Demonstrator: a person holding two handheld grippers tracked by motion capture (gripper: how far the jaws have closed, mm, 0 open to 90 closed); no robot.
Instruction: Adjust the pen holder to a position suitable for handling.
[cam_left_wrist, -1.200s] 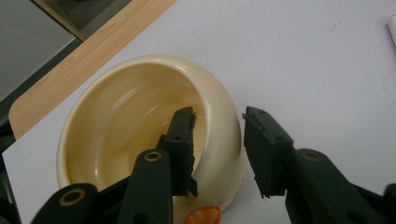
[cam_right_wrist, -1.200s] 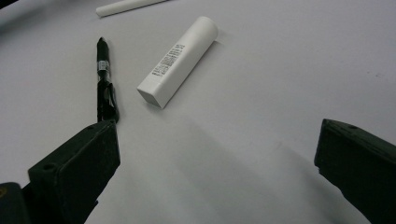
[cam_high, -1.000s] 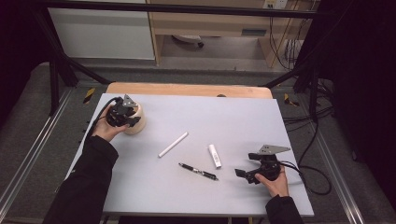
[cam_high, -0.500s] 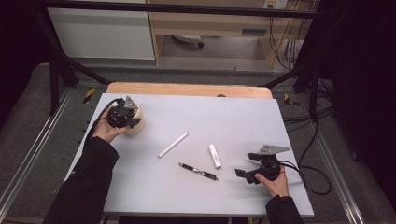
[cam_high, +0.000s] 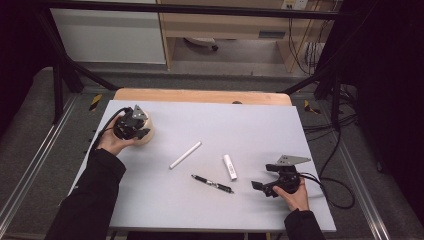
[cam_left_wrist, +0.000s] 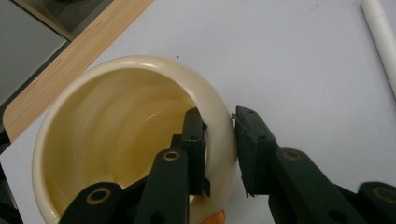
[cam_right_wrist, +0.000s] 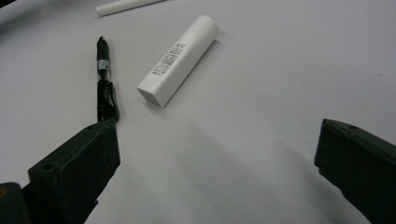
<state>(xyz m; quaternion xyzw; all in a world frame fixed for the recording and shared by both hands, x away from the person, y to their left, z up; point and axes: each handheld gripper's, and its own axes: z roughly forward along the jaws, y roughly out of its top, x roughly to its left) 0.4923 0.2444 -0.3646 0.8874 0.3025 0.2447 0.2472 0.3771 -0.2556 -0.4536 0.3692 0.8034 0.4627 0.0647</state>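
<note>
Cream plastic bowl (cam_high: 142, 131) at table's (cam_high: 260, 125) far-left: left gripper (cam_left_wrist: 219, 140) pinches its rim, position unchanged from a second ago. Right gripper (cam_high: 264, 183) idles wide open, empty, near black pen (cam_high: 212, 183).

Grey carpeted floor (cam_high: 35, 150), wooden cabinet (cam_high: 225, 25), black frame posts (cam_high: 57, 65)

I see a glossy cream bowl (cam_left_wrist: 116, 140) tipped toward me at the table's far left, its wall caught between the jaws of my left gripper (cam_left_wrist: 219, 140), one jaw inside, one outside. Near the middle of the grey mat lies a slim white stick (cam_high: 185, 154), angled; just toward me from it rests a black pen (cam_right_wrist: 103, 79). Beside the pen lies a short white tube (cam_right_wrist: 180, 59) with fine print on its side, flat.
</note>
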